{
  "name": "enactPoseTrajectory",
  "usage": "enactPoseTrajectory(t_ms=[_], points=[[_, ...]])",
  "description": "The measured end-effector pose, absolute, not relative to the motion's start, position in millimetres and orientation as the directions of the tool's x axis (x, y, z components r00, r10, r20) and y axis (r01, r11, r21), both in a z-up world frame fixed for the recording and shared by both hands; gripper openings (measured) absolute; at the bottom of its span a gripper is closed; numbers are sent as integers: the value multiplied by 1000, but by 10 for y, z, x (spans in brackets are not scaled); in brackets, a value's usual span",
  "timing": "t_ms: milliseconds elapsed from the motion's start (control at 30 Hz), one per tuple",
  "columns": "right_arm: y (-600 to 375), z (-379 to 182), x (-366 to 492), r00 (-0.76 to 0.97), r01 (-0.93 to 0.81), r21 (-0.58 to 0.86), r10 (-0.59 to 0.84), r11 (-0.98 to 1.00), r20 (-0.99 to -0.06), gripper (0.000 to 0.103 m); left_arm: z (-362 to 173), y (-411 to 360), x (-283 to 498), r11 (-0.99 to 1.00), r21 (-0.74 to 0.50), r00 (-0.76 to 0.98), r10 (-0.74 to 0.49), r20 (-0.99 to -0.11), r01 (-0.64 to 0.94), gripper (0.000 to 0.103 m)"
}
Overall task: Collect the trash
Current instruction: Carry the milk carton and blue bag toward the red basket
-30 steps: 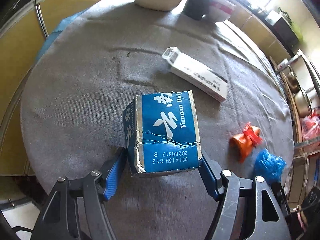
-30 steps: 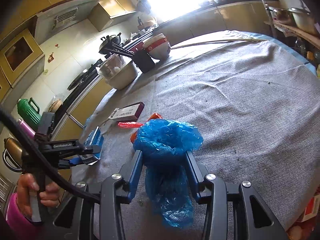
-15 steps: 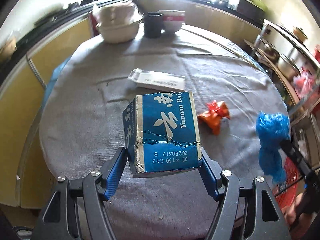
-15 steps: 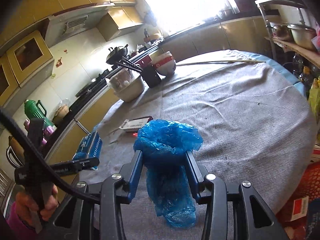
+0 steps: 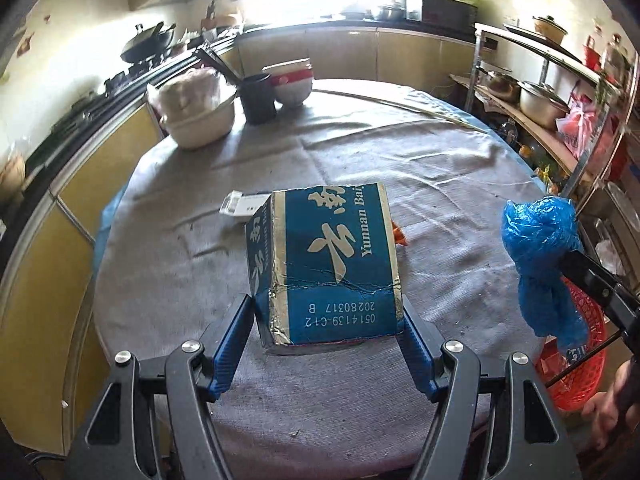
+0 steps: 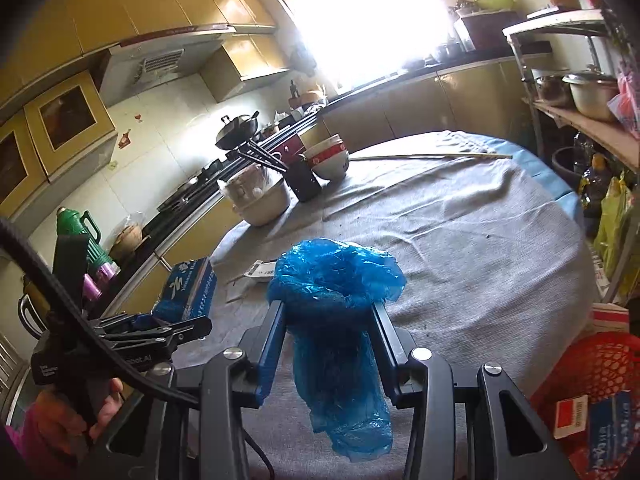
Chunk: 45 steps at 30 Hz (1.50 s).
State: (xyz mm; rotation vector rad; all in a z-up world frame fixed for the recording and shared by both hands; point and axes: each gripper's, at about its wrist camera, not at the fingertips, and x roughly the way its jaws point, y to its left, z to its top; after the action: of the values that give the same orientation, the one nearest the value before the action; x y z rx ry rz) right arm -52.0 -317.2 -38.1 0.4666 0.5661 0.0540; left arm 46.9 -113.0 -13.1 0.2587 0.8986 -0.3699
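A: Where does the red mesh basket [image 6: 600, 364] sit from each tool?

B: Off the desk [image 6: 460, 248] edge, low on the right. The right tool [image 6: 328, 336] is the nearer one: in its own view the basket is just beside its right finger, below desk level. The left tool [image 5: 328, 344] has the whole right tool between it and the basket [image 5: 576, 360].

A: What does each carry?

B: The right tool is closed on a crumpled blue plastic bag [image 6: 336, 320], which hangs down between the pads, long axis roughly vertical. The left tool, spread wide, clamps a blue Yunnan Baiyao carton [image 5: 324, 264] by its two side faces, raised above the desk.

A: So who drops first?

B: I'd judge the right one, swinging right and down; a white flat box [image 5: 244, 208] and an orange scrap [image 5: 398, 236] lie beyond the carton, away from the basket
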Motion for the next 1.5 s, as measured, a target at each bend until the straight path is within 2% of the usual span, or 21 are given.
enactPoseTrajectory(t_ms=[600,1500], points=[[-3515,-312,-1011,855,162,422,86,892,-511,45,-18,-1650,262,837,170,604,-221,-766,521,72],[-4143,-352,-1778,839,352,431,-76,831,-538,45,-11,-2605,-237,656,244,555,-320,-767,715,72]])
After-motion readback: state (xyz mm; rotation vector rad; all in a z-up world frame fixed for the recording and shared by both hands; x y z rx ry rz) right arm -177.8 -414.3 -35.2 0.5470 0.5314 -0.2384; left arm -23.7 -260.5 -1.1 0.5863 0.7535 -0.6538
